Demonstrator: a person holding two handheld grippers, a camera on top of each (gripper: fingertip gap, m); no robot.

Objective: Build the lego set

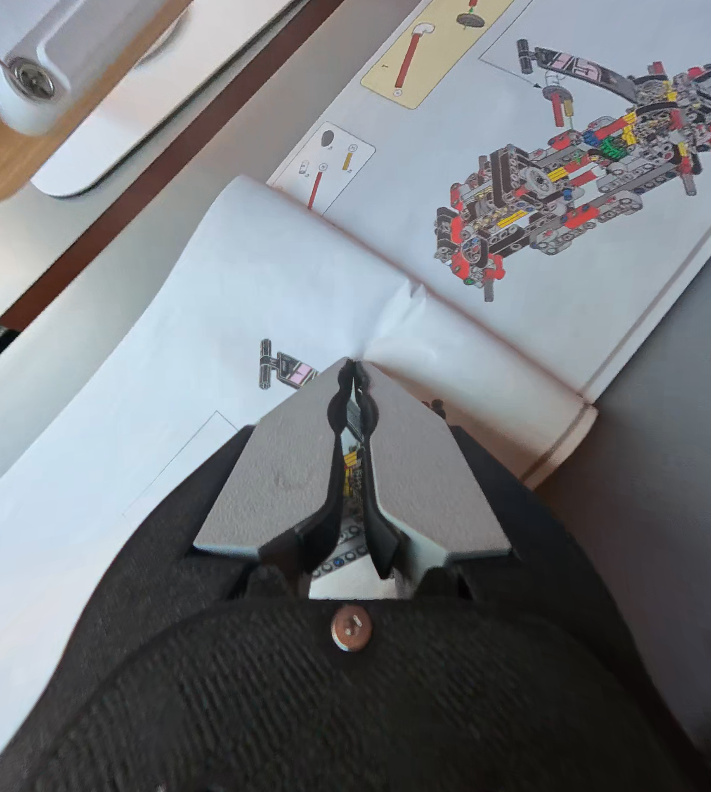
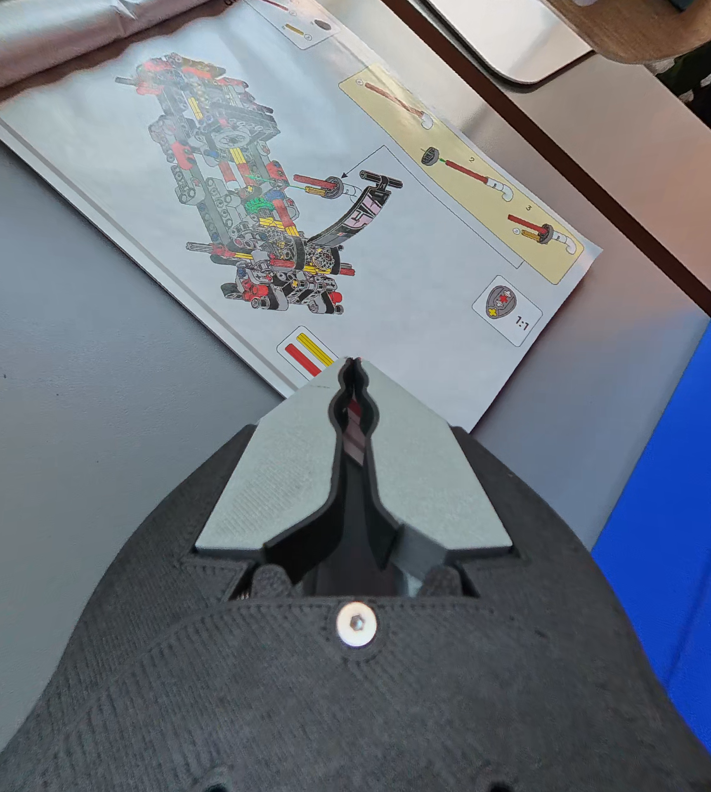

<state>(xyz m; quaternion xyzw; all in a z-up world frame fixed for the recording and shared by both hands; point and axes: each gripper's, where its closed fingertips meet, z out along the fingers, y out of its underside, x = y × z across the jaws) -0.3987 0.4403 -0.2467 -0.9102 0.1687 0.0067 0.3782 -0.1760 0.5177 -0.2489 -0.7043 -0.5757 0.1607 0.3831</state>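
Note:
An open building-instruction booklet (image 1: 581, 300) lies on a grey table (image 1: 666, 493). My left gripper (image 1: 353, 364) is shut, with its tips pinching a white page (image 1: 280, 265) that bows up in a hump; creases run out from the tips. The right-hand page with a colourful model drawing lies flat beyond it. In the right wrist view my right gripper (image 2: 352, 361) is shut with nothing between its pads, its tips over the near corner of the flat page (image 2: 409, 300), next to a small box with a red and a yellow bar. The raised page (image 2: 36, 47) shows at the top left.
A white monitor foot (image 1: 100, 128) stands on a wooden desk top beyond a dark brown edge strip (image 1: 152, 223). A blue box (image 2: 688, 514) stands close on the right of my right gripper. The grey table (image 2: 66, 343) spreads to its left. My right fingertips sit around 25 centimetres from my left ones.

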